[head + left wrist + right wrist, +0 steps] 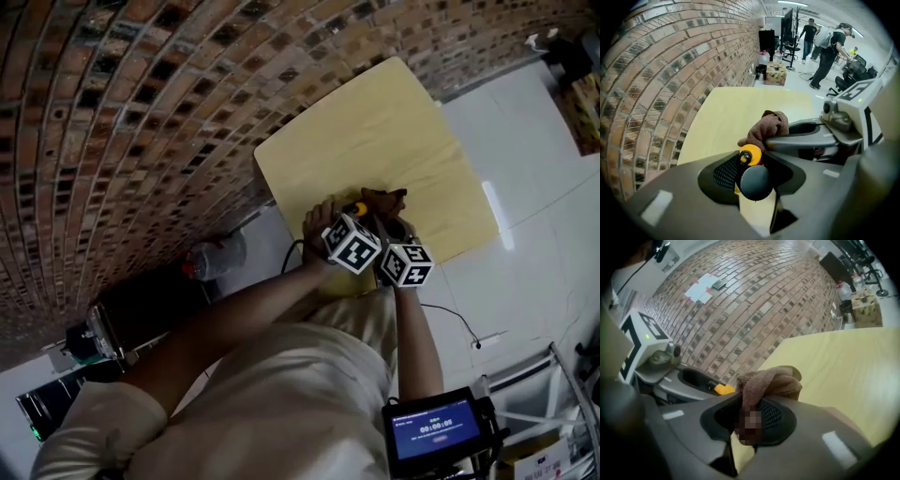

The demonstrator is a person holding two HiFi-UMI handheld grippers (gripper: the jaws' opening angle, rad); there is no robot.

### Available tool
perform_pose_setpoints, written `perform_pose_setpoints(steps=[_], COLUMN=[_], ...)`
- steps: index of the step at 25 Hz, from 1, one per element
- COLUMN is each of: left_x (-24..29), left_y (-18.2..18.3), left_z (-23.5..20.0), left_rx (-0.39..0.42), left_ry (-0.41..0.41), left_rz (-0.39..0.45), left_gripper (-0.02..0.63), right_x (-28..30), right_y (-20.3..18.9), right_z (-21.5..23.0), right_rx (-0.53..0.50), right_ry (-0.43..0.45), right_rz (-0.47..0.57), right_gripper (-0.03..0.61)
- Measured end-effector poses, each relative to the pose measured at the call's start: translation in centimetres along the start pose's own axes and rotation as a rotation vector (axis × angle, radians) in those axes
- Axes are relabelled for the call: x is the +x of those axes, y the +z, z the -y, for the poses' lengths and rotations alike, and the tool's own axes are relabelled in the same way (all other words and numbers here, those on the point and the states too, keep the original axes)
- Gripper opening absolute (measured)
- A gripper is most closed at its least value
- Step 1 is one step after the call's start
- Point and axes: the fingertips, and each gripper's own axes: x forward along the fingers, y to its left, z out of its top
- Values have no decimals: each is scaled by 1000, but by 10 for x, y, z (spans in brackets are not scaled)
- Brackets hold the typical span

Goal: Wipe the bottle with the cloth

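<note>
On the pale yellow table (394,122) both grippers meet near its front edge. My left gripper (349,216) is shut on a small dark bottle with a yellow cap (355,208). In the left gripper view the bottle (754,180) sits between the jaws with its cap (751,154) pointing away. My right gripper (388,214) is shut on a brown cloth (384,198), bunched up right beside the cap. The right gripper view has the cloth (769,382) rising out of the jaws, with the left gripper's finger (689,378) and a bit of yellow (724,389) at left. The bottle's lower part is hidden.
A brick wall (141,103) runs along the table's left side. A plastic jug (214,258) stands on the floor under the table's corner. A screen (436,429) hangs at my waist. Several people (829,47) stand far off in the room.
</note>
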Motion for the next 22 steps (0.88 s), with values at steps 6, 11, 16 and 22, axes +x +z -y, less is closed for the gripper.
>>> perform_pose_setpoints(steps=[6, 11, 16, 22], left_x=[-2, -4, -12, -23], left_y=[-2, -1, 0, -2], left_z=[-7, -7, -3, -4], left_rx=[-96, -82, -9, 2], left_ry=[3, -1, -35, -86], left_rz=[-26, -21, 22, 83], left_gripper=[175, 181, 207, 196], right_x=[14, 8, -39, -62], right_y=[-32, -42, -5, 20], right_z=[49, 62, 63, -18], right_rx=[-159, -225, -78, -67], right_ry=[-277, -332, -325, 8], right_rz=[-124, -212, -12, 85], right_gripper=[66, 66, 67, 66])
